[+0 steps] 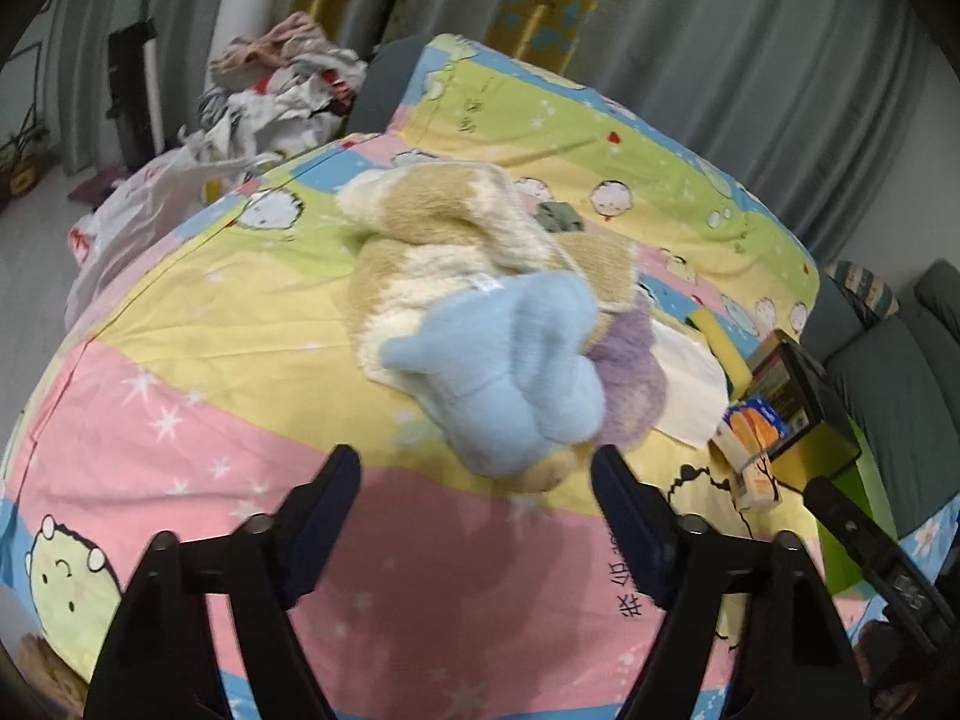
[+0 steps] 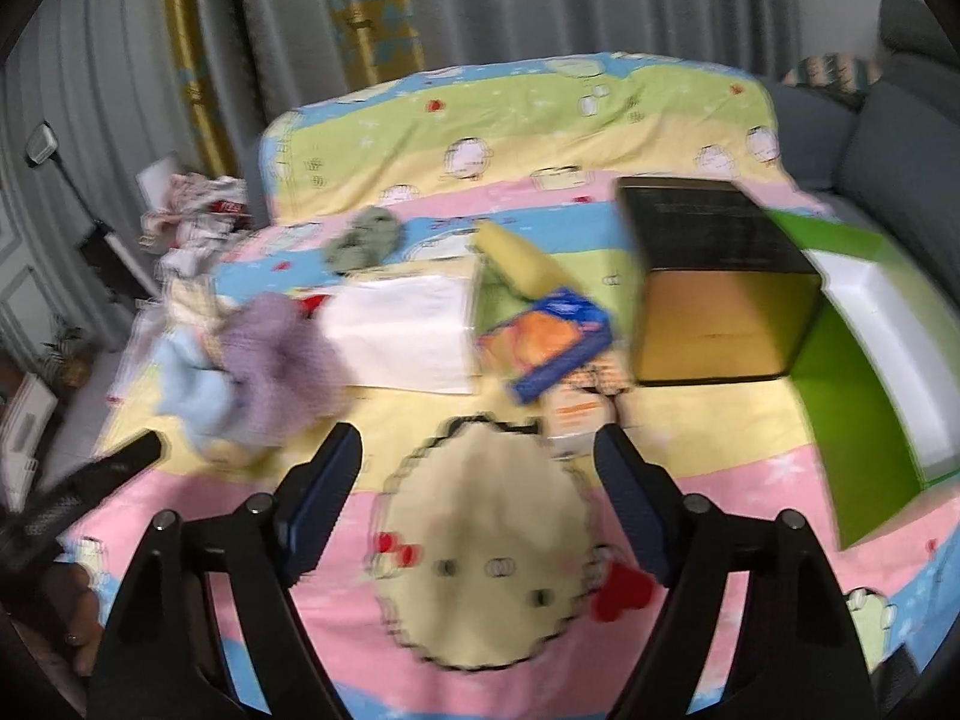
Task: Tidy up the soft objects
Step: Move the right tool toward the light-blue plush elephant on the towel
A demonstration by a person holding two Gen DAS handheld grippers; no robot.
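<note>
Soft objects piled on bed: blue fleece [image 1: 510, 372] atop beige towel [image 1: 444, 240], purple cloth [image 1: 630, 384] beside it, just ahead of left hand-held gripper [image 1: 477, 468]. Jaws wide apart, holding nothing.

Right hand-held gripper [image 2: 477, 450] likewise spread, empty, over bedsheet [image 2: 690, 420]; view blurred.

Judgement: next grasp should pinch blue fleece at thick fold, lift clear so towel stays.

Containers: green box [image 2: 840, 396] open, white inside, contents not visible. Black box [image 2: 720, 300] closed; contents unknown.

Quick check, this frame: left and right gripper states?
Left gripper: open, empty, just short of the blue plush.
Right gripper: open, empty, over the bedsheet.
</note>
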